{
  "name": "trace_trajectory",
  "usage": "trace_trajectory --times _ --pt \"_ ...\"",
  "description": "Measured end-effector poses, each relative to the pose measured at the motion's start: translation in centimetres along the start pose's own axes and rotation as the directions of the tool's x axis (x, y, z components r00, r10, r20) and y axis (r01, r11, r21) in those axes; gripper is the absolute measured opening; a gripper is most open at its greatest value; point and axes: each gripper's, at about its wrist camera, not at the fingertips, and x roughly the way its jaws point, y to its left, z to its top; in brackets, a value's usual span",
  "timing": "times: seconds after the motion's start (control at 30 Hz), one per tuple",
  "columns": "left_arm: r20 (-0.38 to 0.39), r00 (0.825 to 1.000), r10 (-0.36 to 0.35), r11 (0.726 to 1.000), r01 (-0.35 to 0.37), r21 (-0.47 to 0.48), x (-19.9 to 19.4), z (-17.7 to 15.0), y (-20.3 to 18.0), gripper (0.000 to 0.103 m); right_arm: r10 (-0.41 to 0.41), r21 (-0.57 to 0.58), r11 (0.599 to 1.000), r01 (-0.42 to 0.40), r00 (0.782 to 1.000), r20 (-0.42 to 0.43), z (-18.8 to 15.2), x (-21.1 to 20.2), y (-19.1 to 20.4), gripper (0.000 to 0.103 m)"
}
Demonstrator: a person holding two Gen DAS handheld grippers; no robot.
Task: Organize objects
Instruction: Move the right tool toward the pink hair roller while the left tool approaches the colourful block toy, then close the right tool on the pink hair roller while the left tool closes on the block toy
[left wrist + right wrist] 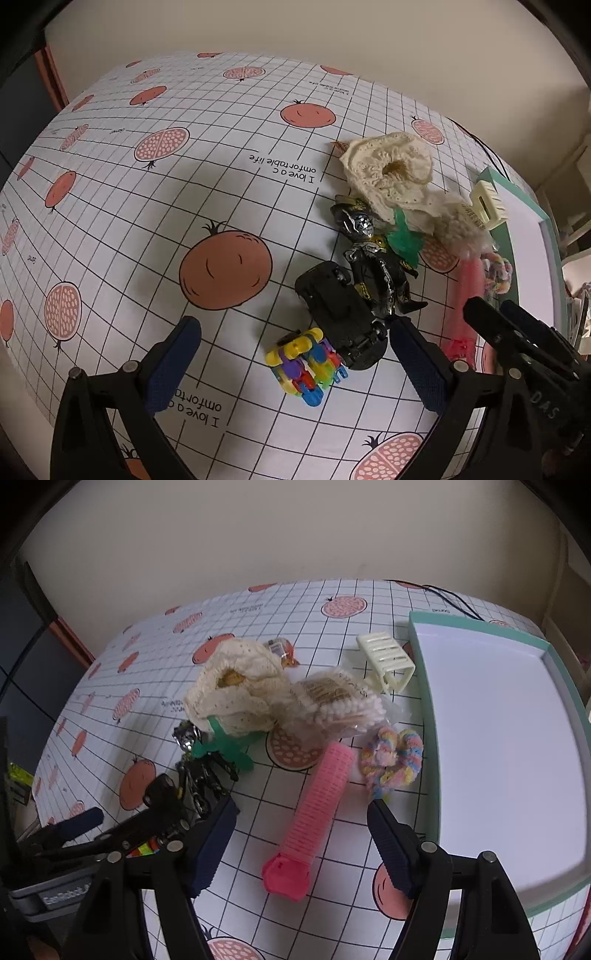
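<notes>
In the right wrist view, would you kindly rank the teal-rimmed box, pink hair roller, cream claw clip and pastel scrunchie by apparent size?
1. Teal-rimmed box, by far.
2. Pink hair roller, though it lies nearest the camera.
3. Cream claw clip and pastel scrunchie look alike; the clip lies farther off, so I won't rank them.

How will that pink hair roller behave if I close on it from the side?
The pink hair roller is a ribbed cylinder lying flat, so a nudge would probably roll it. It looks hollow, so likely light and somewhat squashy. Its ridges should give the right hand-held gripper, now open above it, decent friction.
</notes>
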Motion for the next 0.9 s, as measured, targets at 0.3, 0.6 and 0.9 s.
trace_trajectory --times 0.3,0.6,0.9 --pt "-0.029 0.999 0.013 1.000 -0.013 0.012 0.7 -0.4 0.1 0.093 0.000 0.019 1.000 0.001 1.000 -0.012 -0.2 0.6 -0.5 0.068" --pt "-0.050 0.999 -0.005 0.999 0.003 -0.045 0.8 -0.5 1.0 0.080 0.002 0.042 0.999 0.001 0.998 -0.055 -0.7 2.0 -1.8 0.057" --pt "-0.063 0.997 -0.032 0.998 0.028 -0.057 1.1 -0.4 1.1 0.066 0.007 0.035 0.999 -0.005 0.998 -0.058 -0.7 2.1 -1.9 0.052"
